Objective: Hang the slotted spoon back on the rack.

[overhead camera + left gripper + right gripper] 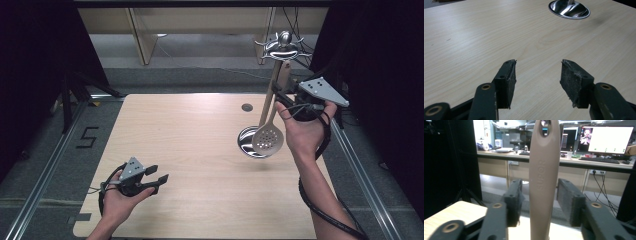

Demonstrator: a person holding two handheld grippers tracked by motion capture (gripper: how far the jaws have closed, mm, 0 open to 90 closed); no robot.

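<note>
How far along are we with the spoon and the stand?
Looks done: the spoon hangs upright at the stand, bowl just above the base; whether its hole sits on a hook is unclear. In hand: the right hand-held gripper brackets the handle, jaws open, gaps both sides. The left hand-held gripper is open, idle over the table. Left: probably grip or back away.

The slotted spoon (268, 131) is beige plastic, with a round perforated bowl and a long flat handle that has an oval hanging hole at its top end. It hangs nearly upright, bowl down, from the utensil stand (281, 50), whose shiny round base (569, 9) sits on the desk (200, 150) at its right side. The handle (544, 180) stands between the right tool (541, 201) pads, gaps showing on both sides.
</note>
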